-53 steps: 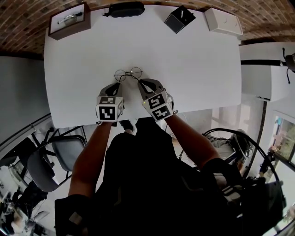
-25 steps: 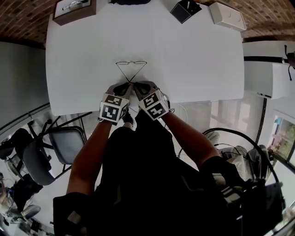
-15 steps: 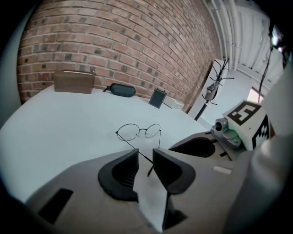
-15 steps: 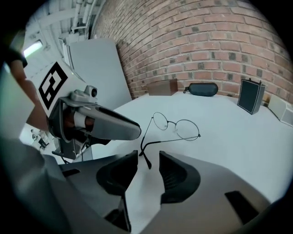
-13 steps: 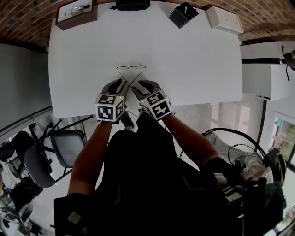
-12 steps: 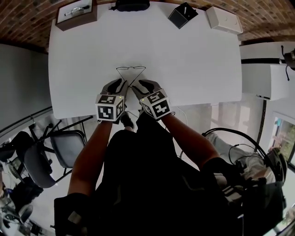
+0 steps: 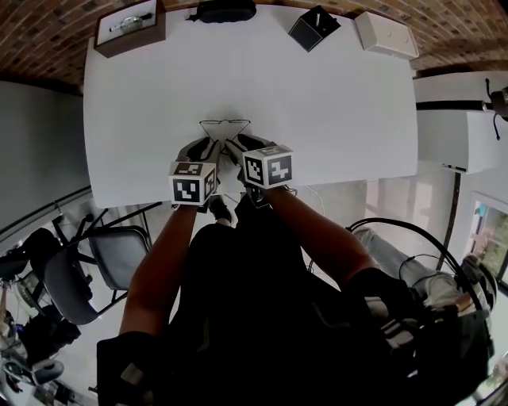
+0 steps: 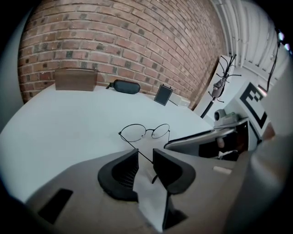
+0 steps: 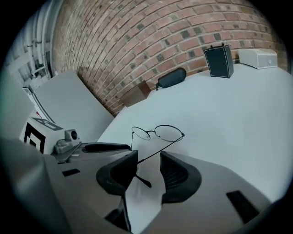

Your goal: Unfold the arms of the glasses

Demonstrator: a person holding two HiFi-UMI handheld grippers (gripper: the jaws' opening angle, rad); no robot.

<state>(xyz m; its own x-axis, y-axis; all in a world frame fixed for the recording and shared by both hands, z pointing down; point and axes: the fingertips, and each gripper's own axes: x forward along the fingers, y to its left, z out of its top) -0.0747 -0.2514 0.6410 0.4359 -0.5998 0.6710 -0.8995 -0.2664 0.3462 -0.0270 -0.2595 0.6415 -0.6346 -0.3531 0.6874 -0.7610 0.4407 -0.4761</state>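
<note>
Thin wire glasses [image 7: 225, 125] sit on the white tabletop [image 7: 333, 103], arms out toward me. Left gripper [image 8: 145, 161] and right gripper [image 9: 149, 165] both stand wide, one arm tip lying unpinched between each pair of jaws. Light, springy and easily bent, so I'd grip near the arm ends, gently.

Thin round wire glasses [image 7: 225, 124], arms unfolded, on white table [image 7: 333, 103]

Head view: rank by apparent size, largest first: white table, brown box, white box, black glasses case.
1. white table, by far the largest
2. brown box and white box: look about alike, not ranked
3. black glasses case, smallest
</note>
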